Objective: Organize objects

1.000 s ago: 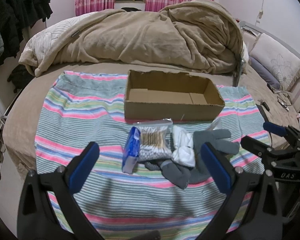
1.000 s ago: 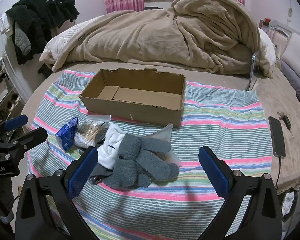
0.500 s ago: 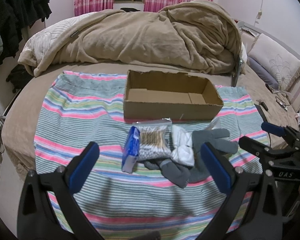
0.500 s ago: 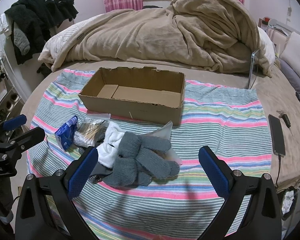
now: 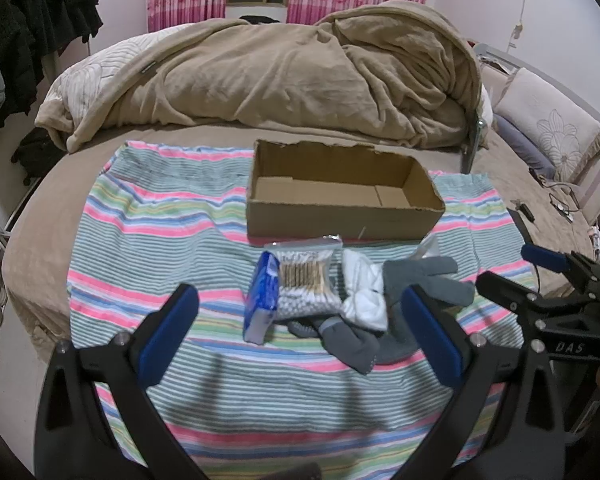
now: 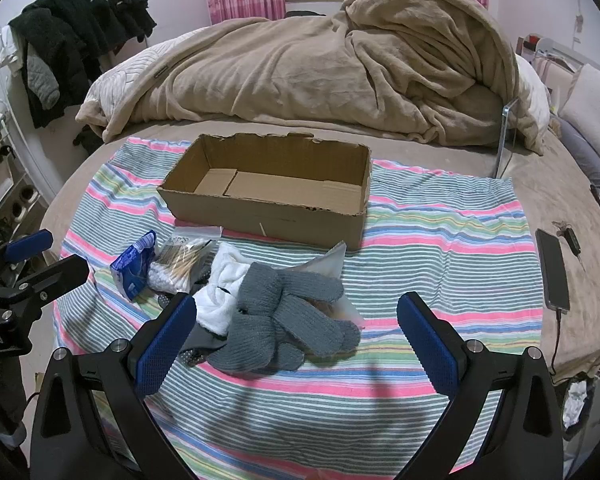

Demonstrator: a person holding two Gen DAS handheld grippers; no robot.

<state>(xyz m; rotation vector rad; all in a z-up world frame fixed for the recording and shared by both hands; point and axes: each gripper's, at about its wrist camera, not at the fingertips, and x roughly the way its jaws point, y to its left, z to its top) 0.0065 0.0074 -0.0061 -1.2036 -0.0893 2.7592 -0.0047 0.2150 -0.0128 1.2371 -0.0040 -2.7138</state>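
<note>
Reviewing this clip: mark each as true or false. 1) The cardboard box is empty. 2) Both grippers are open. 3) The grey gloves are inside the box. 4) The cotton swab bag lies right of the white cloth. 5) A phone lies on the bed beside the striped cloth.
1) True: the cardboard box holds nothing.
2) True: left gripper and right gripper have jaws wide apart, holding nothing.
3) False: the grey gloves lie on the striped cloth, in front of the box.
4) False: the cotton swab bag lies left of the white cloth.
5) True: the phone lies there.
</note>
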